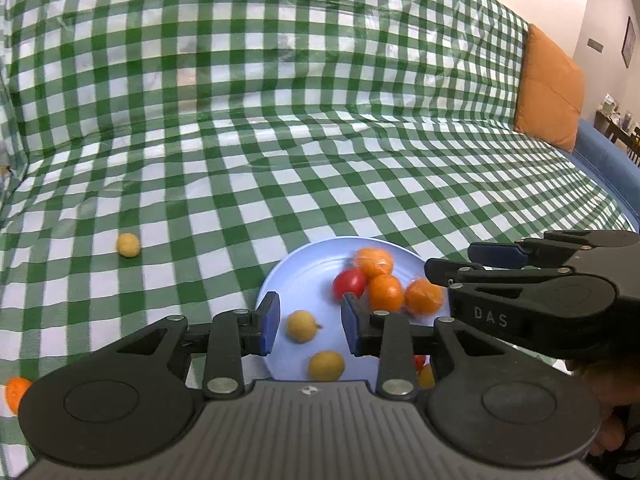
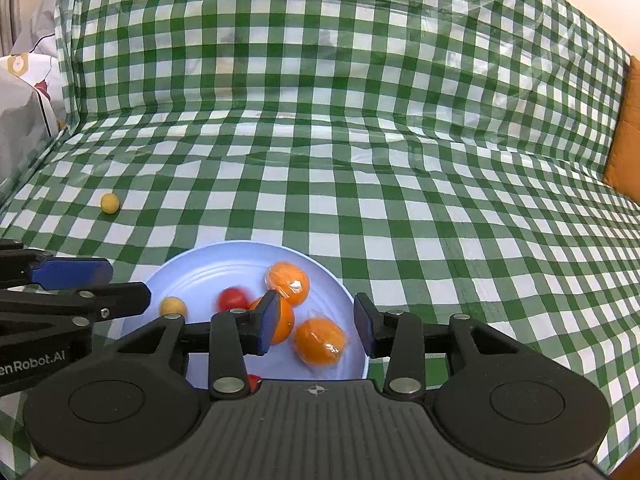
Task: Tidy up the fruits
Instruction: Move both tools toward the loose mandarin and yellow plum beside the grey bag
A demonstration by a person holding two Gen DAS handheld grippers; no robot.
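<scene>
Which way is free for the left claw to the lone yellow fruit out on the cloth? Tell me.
Probably yes: the left claw is open and empty over the plate, and only bare checked cloth lies between it and the yellow fruit.

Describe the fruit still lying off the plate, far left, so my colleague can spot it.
Start at the pale blue plate on the green checked cloth, then look out to its far left. The small yellow fruit sits alone on the cloth there; every other yellow one like it lies on the plate.
</scene>
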